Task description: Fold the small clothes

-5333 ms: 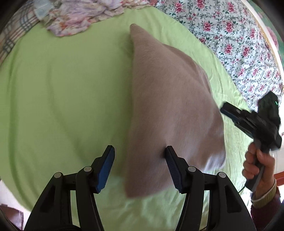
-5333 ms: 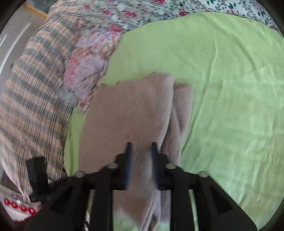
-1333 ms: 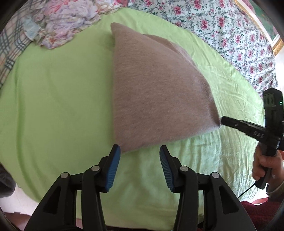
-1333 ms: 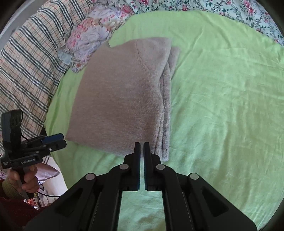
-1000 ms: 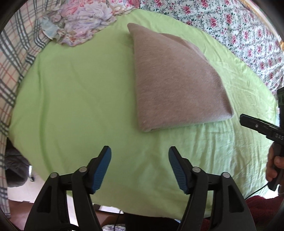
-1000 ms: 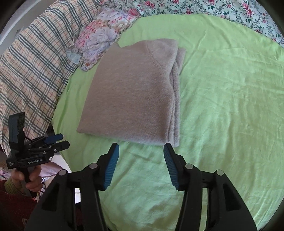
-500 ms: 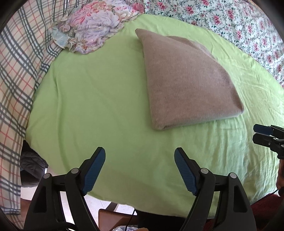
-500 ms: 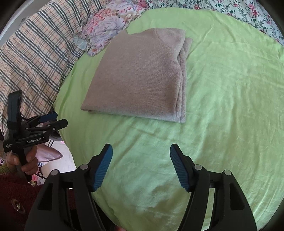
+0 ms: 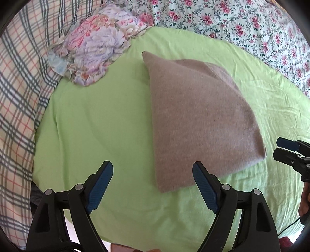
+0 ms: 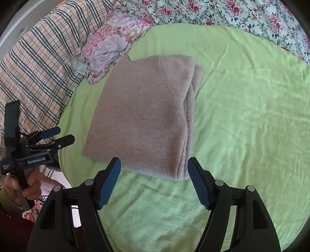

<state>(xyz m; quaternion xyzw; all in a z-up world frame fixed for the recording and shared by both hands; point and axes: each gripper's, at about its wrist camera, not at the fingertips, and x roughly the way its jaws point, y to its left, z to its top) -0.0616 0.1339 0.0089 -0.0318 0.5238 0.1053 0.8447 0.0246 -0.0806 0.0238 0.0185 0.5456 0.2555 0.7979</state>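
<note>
A folded beige knit garment (image 9: 197, 120) (image 10: 143, 118) lies flat on the green sheet (image 9: 96, 120) (image 10: 242, 116). My left gripper (image 9: 152, 170) hovers above the sheet near the garment's front corner, its jaws opening wide with nothing between them. My right gripper (image 10: 154, 166) hangs over the garment's near edge, jaws also opening, pads clear of the cloth. Each gripper shows in the other's view: the right gripper (image 9: 286, 150) at the far right edge, the left gripper (image 10: 58, 137) at the left, held by a hand (image 10: 21, 186).
A crumpled floral cloth (image 9: 96, 56) (image 10: 112, 46) lies at the sheet's far left corner. A plaid blanket (image 9: 17, 97) (image 10: 38, 64) lies to the left and a rose-print bedspread (image 9: 242, 25) (image 10: 232, 17) behind. The bed's edge runs just below both grippers.
Both grippers let go of the folded garment, opened wide and drew back and upward from it. The garment lies still on the sheet.
</note>
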